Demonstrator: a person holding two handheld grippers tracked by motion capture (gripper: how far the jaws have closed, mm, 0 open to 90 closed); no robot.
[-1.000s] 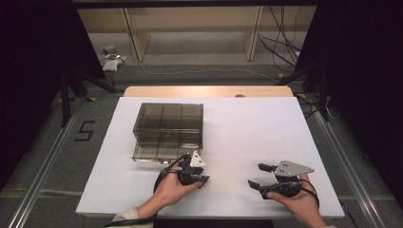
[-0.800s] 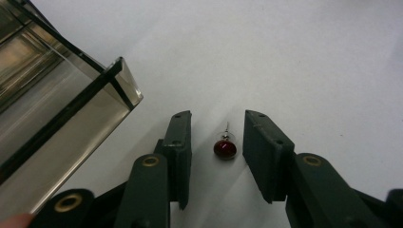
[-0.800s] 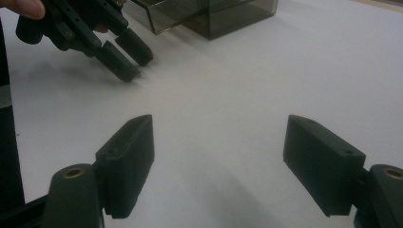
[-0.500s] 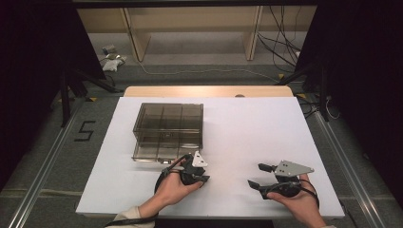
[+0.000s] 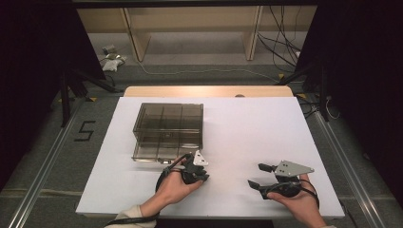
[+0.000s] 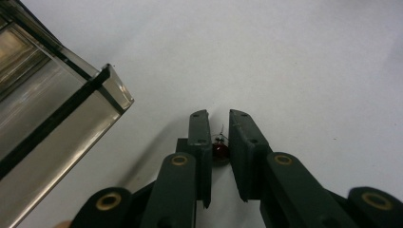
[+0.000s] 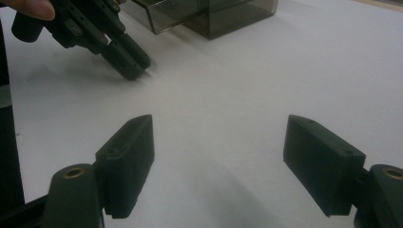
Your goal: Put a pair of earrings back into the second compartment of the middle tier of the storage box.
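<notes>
My left gripper (image 5: 203, 178) points down at the white table top (image 5: 247, 128), just off the near right corner of a smoky clear compartment box (image 5: 168, 128). In the left gripper view its jaws (image 6: 219, 114) have just been closing and stand a narrow gap apart. A small dark red piece (image 6: 219, 151) sits between them, and I do not see the pads pressing on it. My right gripper (image 5: 258, 175) rests low at the near right, open wide, with nothing between its jaws (image 7: 218, 123). The right gripper view also shows the left gripper (image 7: 130, 66) and the box (image 7: 209, 14).
The box's corner (image 6: 47, 109) lies close to the left of the left jaws. A wooden strip (image 5: 209, 91) borders the table's far edge. Beyond it are shelf legs and cables on the floor (image 5: 280, 42). Metal rails (image 5: 47, 156) run beside the table.
</notes>
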